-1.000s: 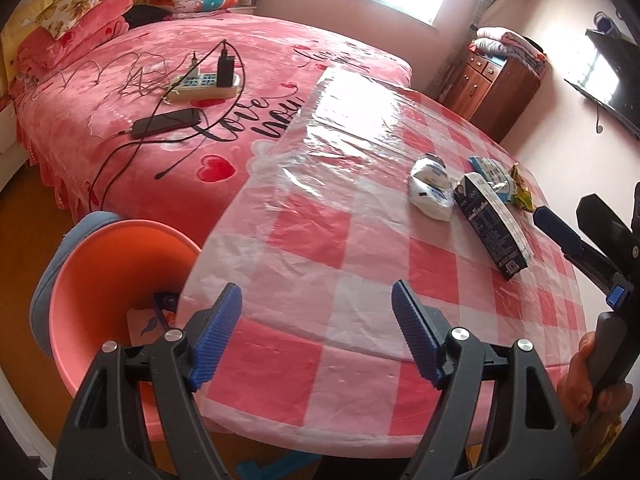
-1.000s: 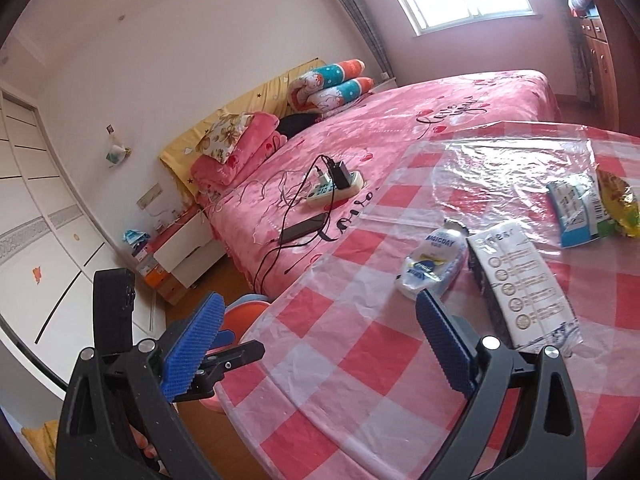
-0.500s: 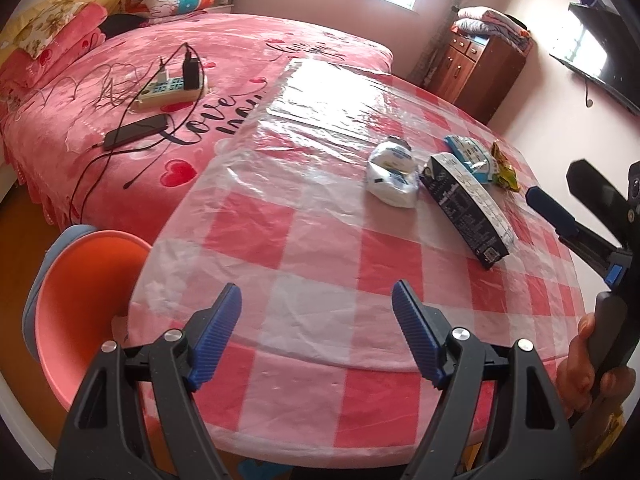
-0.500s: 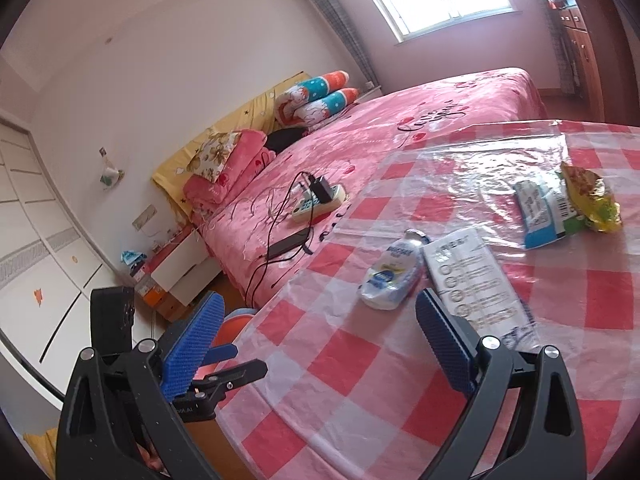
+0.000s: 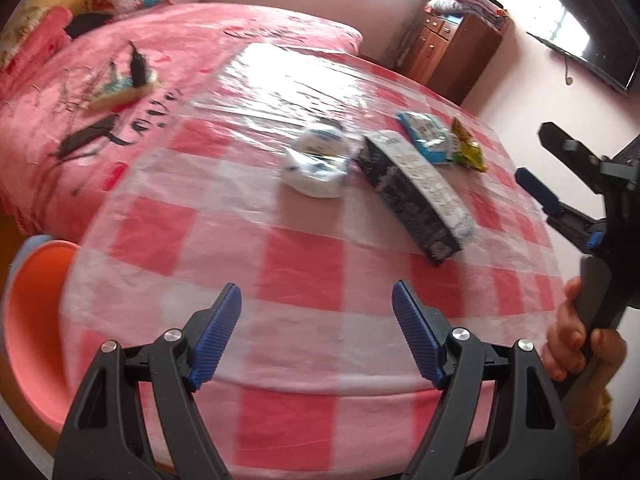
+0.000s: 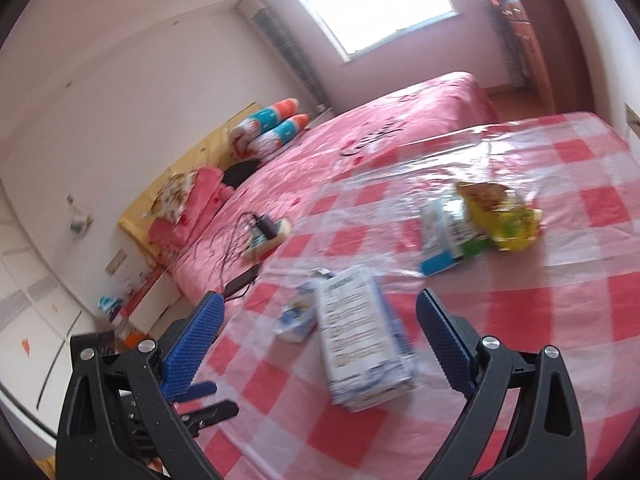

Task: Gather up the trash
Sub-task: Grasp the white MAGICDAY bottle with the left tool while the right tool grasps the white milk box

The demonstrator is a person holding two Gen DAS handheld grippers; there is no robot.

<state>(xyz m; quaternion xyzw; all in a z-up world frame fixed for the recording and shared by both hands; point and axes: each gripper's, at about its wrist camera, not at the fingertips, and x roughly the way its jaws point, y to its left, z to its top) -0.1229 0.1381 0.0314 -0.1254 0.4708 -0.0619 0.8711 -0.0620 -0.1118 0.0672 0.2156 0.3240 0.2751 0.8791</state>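
Note:
On the red-checked table (image 5: 304,272) lie a crushed white plastic bottle (image 5: 316,162), a long dark carton (image 5: 412,192), a blue-white wrapper (image 5: 426,136) and a yellow snack bag (image 5: 466,150). My left gripper (image 5: 316,328) is open and empty above the table's near edge. My right gripper (image 6: 320,334) is open and empty, with the carton (image 6: 360,340) lying between its fingers. In the right wrist view the bottle (image 6: 298,316) lies left of the carton; the wrapper (image 6: 448,236) and the snack bag (image 6: 500,216) lie farther back.
An orange bin (image 5: 32,320) stands on the floor left of the table. A pink bed (image 5: 120,72) with a power strip (image 5: 120,88) and cables lies behind. A wooden dresser (image 5: 452,48) and a wall TV (image 5: 588,48) are at the back right.
Both grippers have moved forward over the table and turned right. The trash items now look nearer, and the carton now lies between the right gripper's fingers. The bin has slid to the left edge.

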